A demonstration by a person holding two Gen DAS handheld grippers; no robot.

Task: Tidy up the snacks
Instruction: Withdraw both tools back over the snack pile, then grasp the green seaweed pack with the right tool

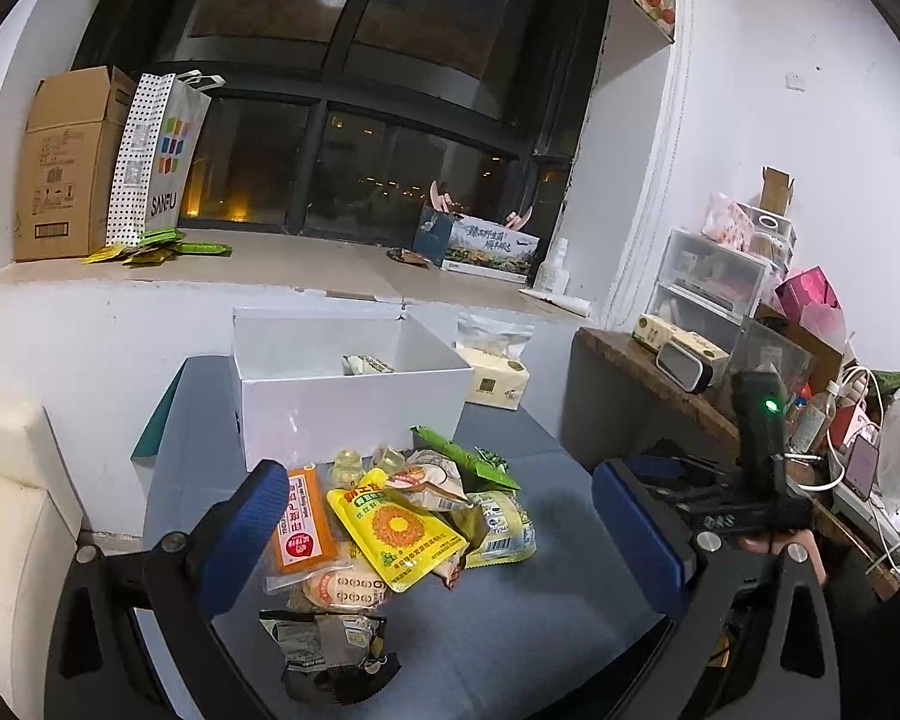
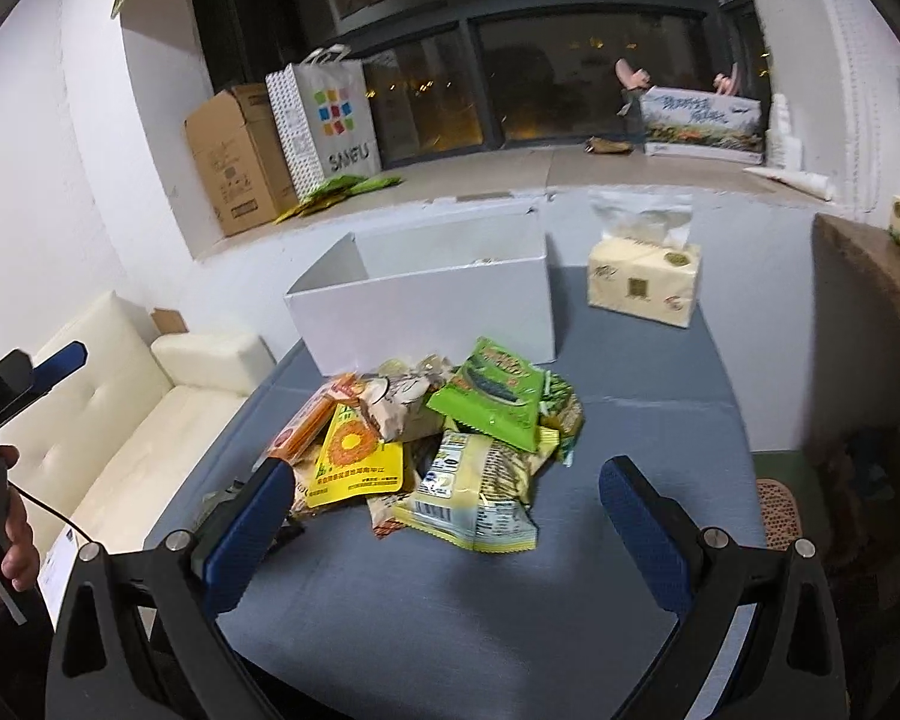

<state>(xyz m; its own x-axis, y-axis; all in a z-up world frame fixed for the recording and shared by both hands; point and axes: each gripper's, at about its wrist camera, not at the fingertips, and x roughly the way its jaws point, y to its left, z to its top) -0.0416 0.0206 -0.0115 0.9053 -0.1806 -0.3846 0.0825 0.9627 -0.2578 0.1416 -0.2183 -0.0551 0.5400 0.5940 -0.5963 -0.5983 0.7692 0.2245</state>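
**Facing a snack pile with both grippers spread and empty**

Hovering over the grey table [image 2: 450, 600], your left gripper [image 1: 441, 531] and right gripper [image 2: 447, 525] both have their blue pads wide apart, and neither is pinching anything.

The snack pile [image 2: 438, 444] sits at the centre of both views, straight ahead of each gripper and in front of the white box [image 1: 354, 408]. In the left wrist view the orange packet [image 1: 303, 525] lies just beside your left pad, in the lower left of centre, its long axis running away from you toward the box. The yellow pouch [image 1: 399, 531] lies between the pads, tilted so its long axis runs from upper left to lower right. A dark wrapper [image 1: 330, 648] sits nearest you, at the bottom of that frame, apart from the heap.

In the right wrist view the pale yellow bag [image 2: 480, 492] lies between the pads at lower centre; the right gripper looks the better placed for it. The green packet [image 2: 498, 396] rests on top of the pile, further back.

The white box is open-topped, above the pile in both frames. One packet [image 1: 369, 365] shows at its far side; the rest looks bare. The task appears barely begun.
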